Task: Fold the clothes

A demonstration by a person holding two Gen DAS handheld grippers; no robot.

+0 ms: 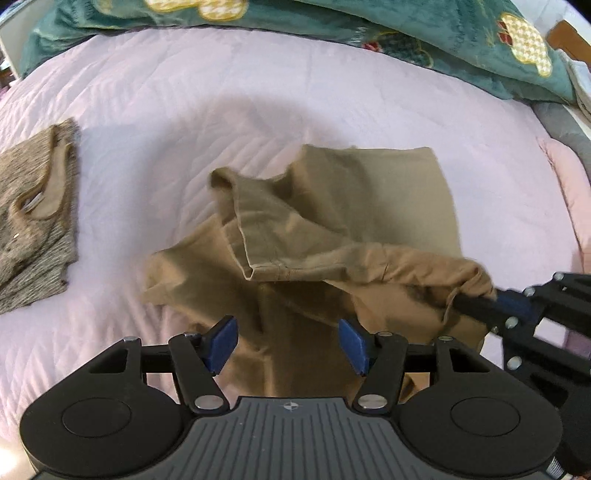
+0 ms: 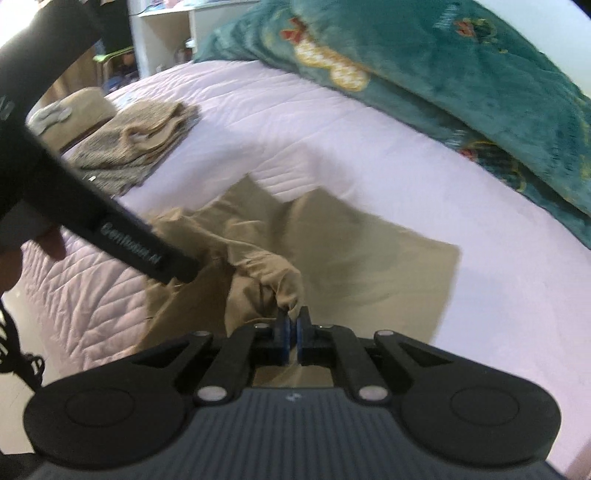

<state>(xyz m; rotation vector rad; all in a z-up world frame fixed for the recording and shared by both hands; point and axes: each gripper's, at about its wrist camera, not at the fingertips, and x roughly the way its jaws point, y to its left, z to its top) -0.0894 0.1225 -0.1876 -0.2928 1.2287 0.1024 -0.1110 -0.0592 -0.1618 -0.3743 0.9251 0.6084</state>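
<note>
Your right tongs (image 2: 291, 325) pinch the trousers (image 1: 388, 192) at centre frame, lifting a fold off the bed (image 1: 258, 92). Left tongs (image 1: 288, 341) gape empty above them, ready to pin.

A bed (image 1: 258, 92) covered in a pale pink quilted spread carries tan trousers (image 1: 388, 192) near the middle, a folded grey-brown knit garment (image 1: 33, 229) well to their left, and a teal patterned blanket (image 1: 424, 33) along the far edge.
</note>
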